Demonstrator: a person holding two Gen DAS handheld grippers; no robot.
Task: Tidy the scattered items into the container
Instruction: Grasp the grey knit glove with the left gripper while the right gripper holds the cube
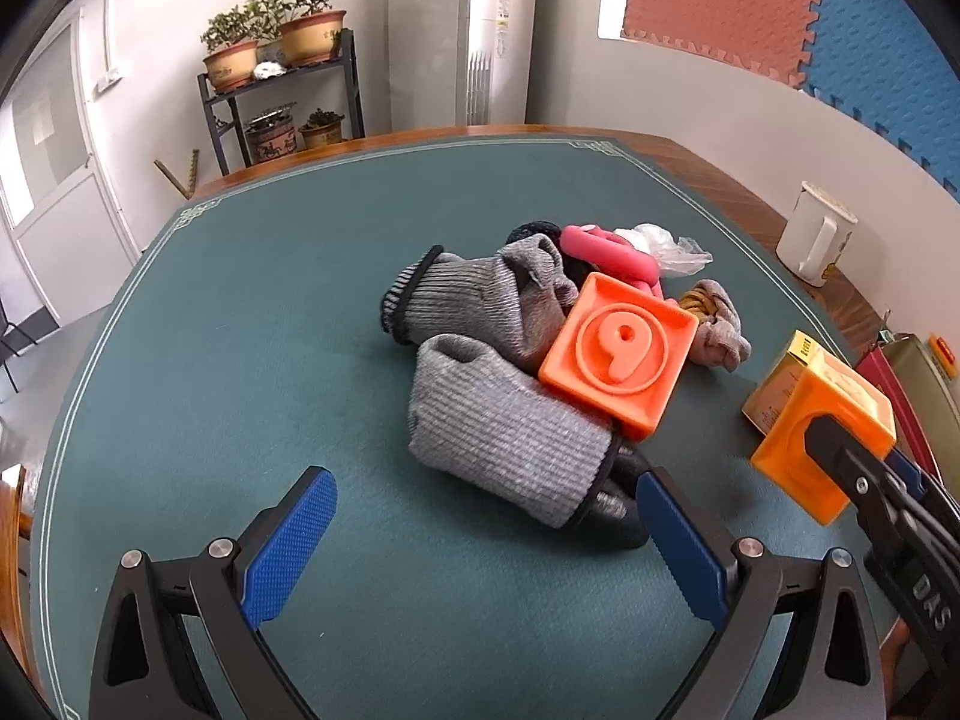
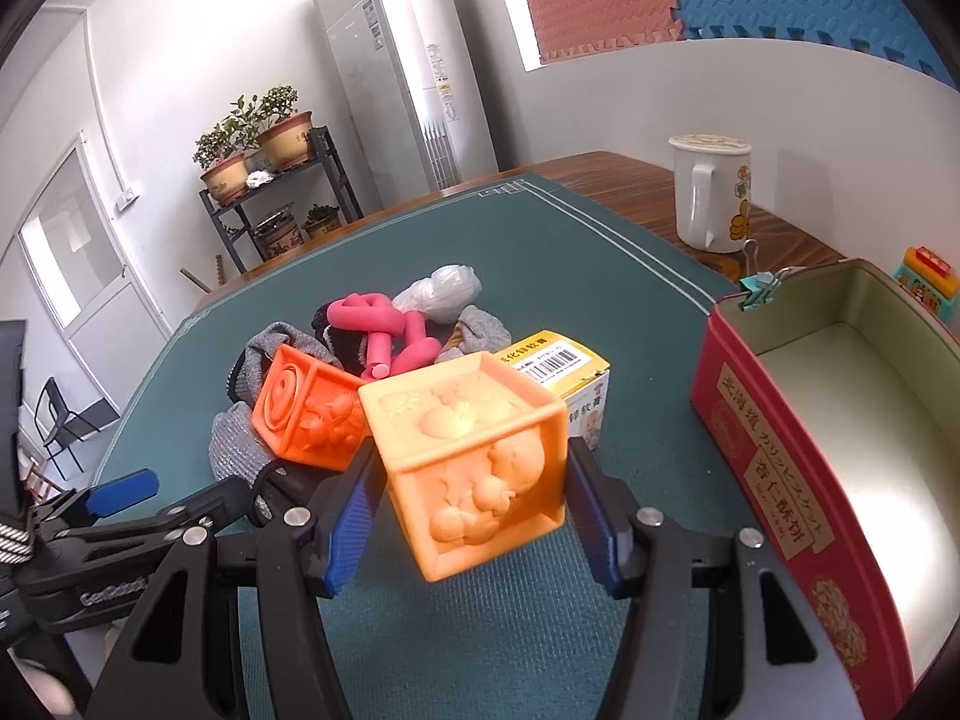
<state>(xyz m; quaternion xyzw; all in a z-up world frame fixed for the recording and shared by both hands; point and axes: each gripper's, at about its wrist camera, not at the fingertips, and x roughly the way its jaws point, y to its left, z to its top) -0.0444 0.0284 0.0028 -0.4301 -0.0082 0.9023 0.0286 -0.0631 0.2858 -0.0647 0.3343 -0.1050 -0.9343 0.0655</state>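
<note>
My right gripper (image 2: 474, 504) is shut on a light orange embossed cube (image 2: 474, 468) and holds it above the green mat, left of the open red tin (image 2: 774, 420). The cube also shows in the left wrist view (image 1: 828, 432). My left gripper (image 1: 486, 534) is open and empty, just in front of a grey sock (image 1: 504, 432). A pile lies beyond: a darker orange cube (image 1: 618, 354), a second grey sock (image 1: 474, 294), a pink foam curler (image 1: 606, 252), a crumpled plastic bag (image 1: 666, 246) and a yellow-white carton (image 2: 564, 372).
A white mug (image 2: 711, 192) stands on the wooden table edge behind the tin. A binder clip (image 2: 757, 288) sits on the tin's rim. A small colourful toy (image 2: 927, 282) lies beyond the tin. The green mat (image 1: 270, 312) covers the table.
</note>
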